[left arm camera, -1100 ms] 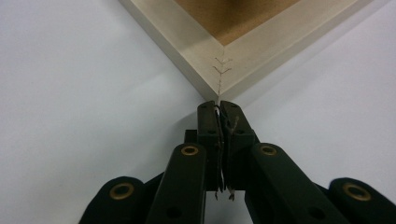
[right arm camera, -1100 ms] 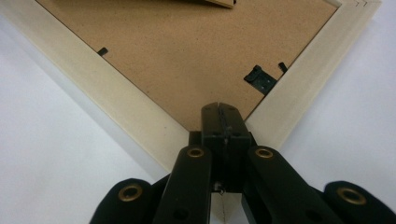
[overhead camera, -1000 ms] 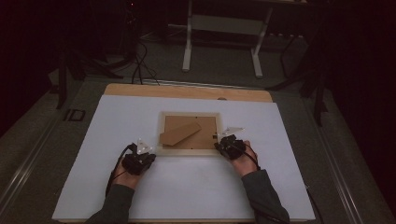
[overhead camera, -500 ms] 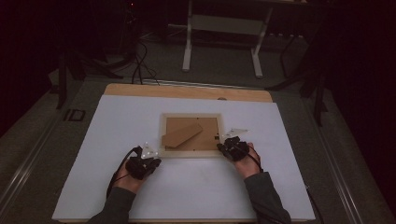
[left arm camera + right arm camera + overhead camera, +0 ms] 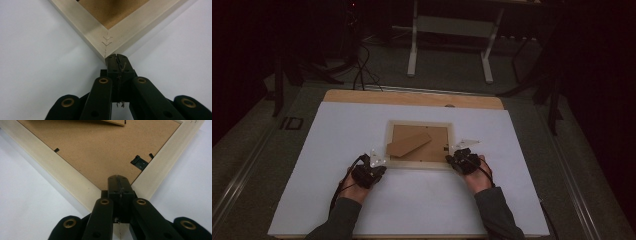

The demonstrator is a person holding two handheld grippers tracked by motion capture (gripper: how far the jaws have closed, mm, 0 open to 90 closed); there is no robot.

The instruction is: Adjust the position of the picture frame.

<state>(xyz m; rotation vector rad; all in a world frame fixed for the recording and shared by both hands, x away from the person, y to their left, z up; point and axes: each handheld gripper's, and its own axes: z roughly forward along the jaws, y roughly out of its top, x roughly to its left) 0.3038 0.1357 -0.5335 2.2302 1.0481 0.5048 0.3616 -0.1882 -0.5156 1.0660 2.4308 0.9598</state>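
A pale wooden picture frame (image 5: 419, 163) lies face down on the white table top (image 5: 412, 210), its brown backing board (image 5: 434, 150) up and a cardboard stand flap (image 5: 408, 144) across it. My left gripper (image 5: 377, 163) is shut, with nothing between its jaws. In the left gripper view its tip (image 5: 116, 57) sits right at the frame's stapled near-left corner (image 5: 101, 37). My right gripper (image 5: 458, 157) is also shut and empty. In the right gripper view its tip (image 5: 117, 178) hangs over the near-right corner of the frame (image 5: 62, 180), at the edge of the backing board (image 5: 100, 147).
A black hanger clip (image 5: 139, 162) and a small turn tab (image 5: 56, 150) sit on the backing board's edge. A strip of bare wood (image 5: 412, 98) runs along the table's far side. Beyond it stand a white desk's legs (image 5: 413, 55) on a dark floor.
My left gripper has edged slightly right, up to the frame's near-left corner. The right gripper and the frame have stayed put.
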